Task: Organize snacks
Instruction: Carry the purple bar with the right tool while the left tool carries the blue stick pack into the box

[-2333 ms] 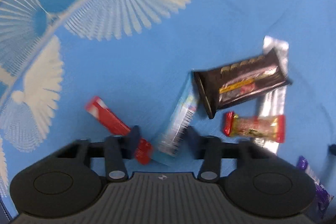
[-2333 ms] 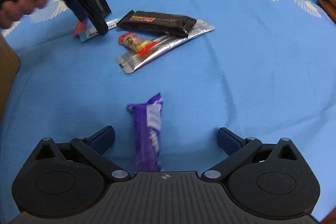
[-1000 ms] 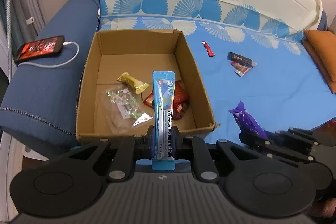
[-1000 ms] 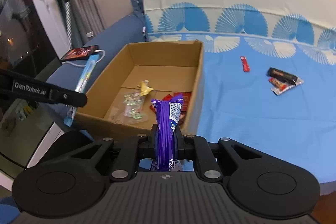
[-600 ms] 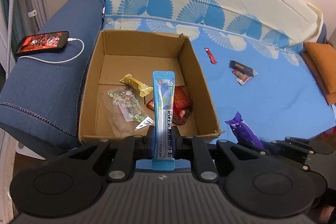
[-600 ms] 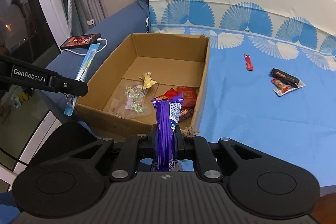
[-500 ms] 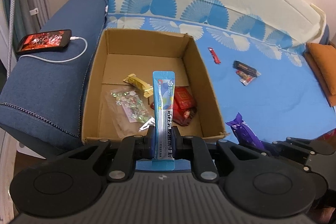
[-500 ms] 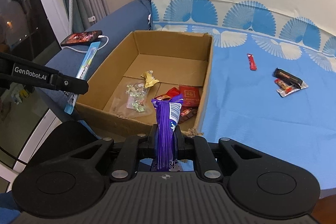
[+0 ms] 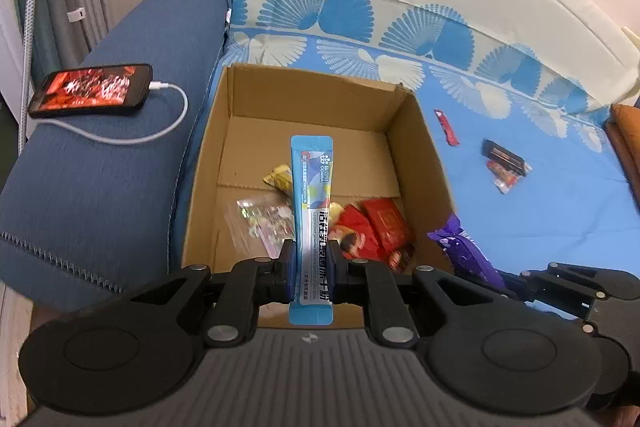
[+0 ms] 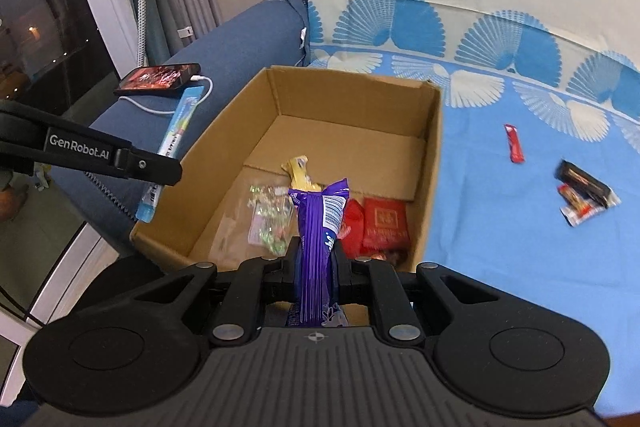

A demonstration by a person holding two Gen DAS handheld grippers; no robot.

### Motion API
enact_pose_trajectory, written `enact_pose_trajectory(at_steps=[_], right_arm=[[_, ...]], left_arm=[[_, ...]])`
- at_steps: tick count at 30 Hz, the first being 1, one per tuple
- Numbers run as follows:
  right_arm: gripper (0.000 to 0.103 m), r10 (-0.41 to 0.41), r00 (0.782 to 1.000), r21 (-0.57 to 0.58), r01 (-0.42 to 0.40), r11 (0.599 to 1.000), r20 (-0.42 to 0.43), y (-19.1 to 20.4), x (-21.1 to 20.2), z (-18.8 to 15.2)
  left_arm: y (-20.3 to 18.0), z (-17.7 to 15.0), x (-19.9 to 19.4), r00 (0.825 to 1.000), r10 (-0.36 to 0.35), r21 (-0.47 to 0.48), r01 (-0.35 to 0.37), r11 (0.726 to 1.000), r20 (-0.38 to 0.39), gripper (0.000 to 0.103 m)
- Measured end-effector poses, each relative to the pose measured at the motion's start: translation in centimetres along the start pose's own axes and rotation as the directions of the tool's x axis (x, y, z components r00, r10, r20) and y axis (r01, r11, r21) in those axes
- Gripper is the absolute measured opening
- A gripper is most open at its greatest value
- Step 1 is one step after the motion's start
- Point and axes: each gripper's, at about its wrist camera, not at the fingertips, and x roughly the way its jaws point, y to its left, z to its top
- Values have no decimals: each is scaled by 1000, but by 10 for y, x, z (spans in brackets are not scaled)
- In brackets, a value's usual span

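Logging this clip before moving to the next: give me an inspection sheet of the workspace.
Surface: blue patterned sofa cover.
Job's things: cardboard box holding several snacks; red bar and a small snack pile loose on the cover.
Clutter: phone on the armrest.
Grippers: left hand-held gripper shut on blue stick pack; right hand-held gripper shut on purple bar.
Cables: white charging cable.
Surroundings: curtain, window.

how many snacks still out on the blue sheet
4: a red bar alone near the box, and a cluster of black bar, small red pack and silver pouch beneath; others may be hidden.
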Motion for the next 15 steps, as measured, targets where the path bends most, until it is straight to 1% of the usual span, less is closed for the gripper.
enact_pose_trajectory(at_steps=[5,8,13,15], right_arm=[[15,-2,1000,-12,2,1000,-10,-3,25,16],[15,-3,1000,-2,3,1000,-31,-7,43,23],[15,-1,999,1,1,1000,-54,-12,69,33],[15,-4,998,13,4,1000,-61,-15,79,36]], left_arm=[[8,17,25,1000,25,-9,-25,1000,-12,16],[15,25,40,999,42,-13,-42,999,-27,16],[22,33,64,996,72,-6,-72,997,-53,16],[24,34,76,993,95,9,-94,996,-64,17]])
